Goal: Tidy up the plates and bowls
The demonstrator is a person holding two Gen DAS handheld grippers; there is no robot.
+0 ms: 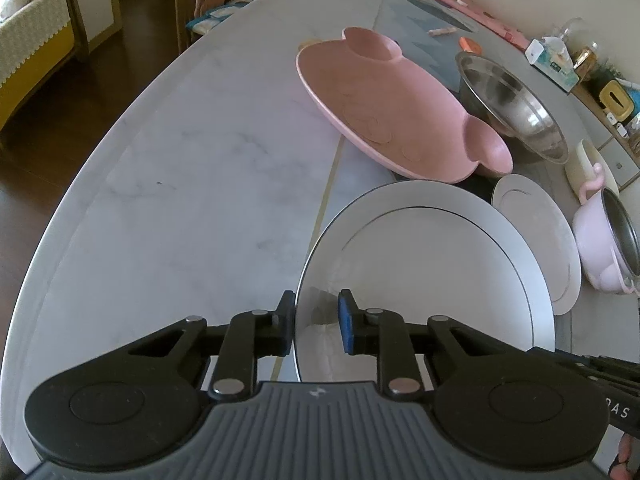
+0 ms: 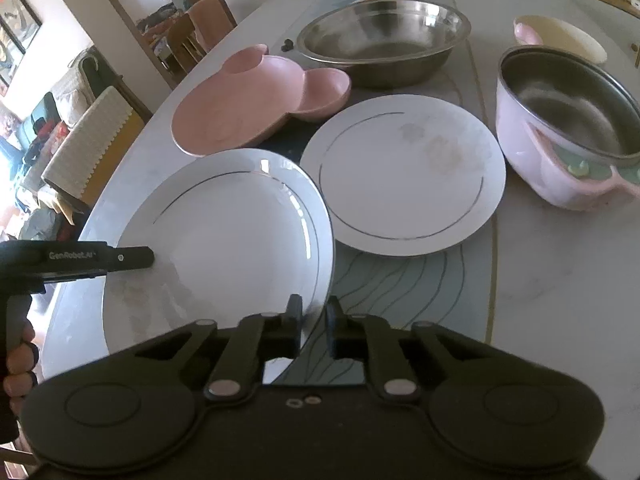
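Note:
A white plate [image 1: 432,264] with a thin dark ring is tilted up off the table; it also shows in the right wrist view [image 2: 232,236]. My left gripper [image 1: 316,326] straddles its near rim, with a gap left at the blue pad. My right gripper [image 2: 314,326] straddles its other rim, jaws narrowly parted. A second white plate [image 2: 404,176] lies flat beyond. A pink bear-shaped plate [image 1: 384,108] lies further back, a steel bowl [image 2: 384,44] behind it. A pink-sided pot [image 2: 568,128] stands right.
A cream bowl [image 2: 564,38] with a pink spoon sits at the far right. A tissue box [image 1: 552,64], jars and a pink cloth line the wall side. The marble table [image 1: 180,168] extends left, with chairs [image 1: 36,36] past its edge.

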